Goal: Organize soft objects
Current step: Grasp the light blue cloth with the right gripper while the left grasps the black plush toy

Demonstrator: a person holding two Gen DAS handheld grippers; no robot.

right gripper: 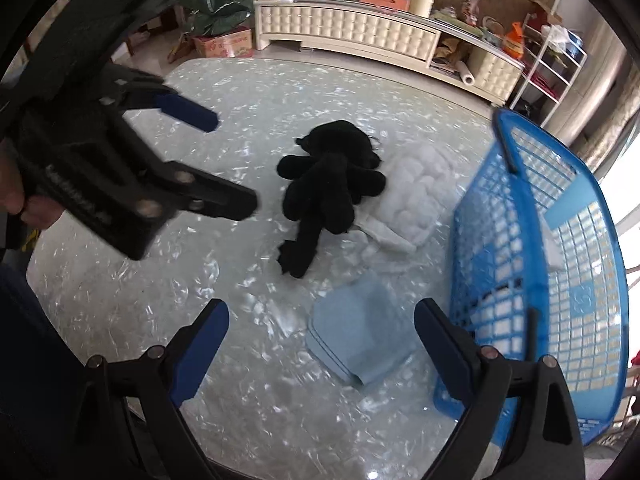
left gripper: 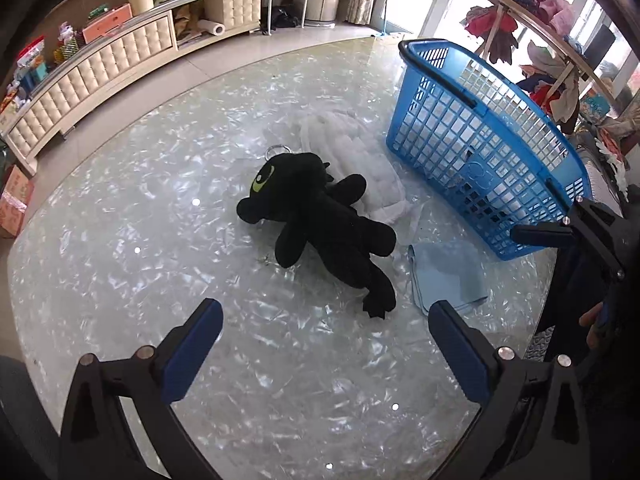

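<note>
While both sets of tongs hang spread and empty over a shell-patterned worktop [left gripper: 120,220], a black plush dragon [left gripper: 320,220] lies at its middle, partly on a white quilted pad [left gripper: 360,152]. Left tongs [left gripper: 326,344] face the toy's tail; right tongs [right gripper: 322,344] hover above a folded light-blue cloth [right gripper: 356,332] just beside a blue plastic basket [right gripper: 560,280], which stands at the worktop's edge. A cream cabinet [right gripper: 360,32] lines the wall behind.

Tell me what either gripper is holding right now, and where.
Nothing. The left gripper and right gripper are both open above the table.
</note>
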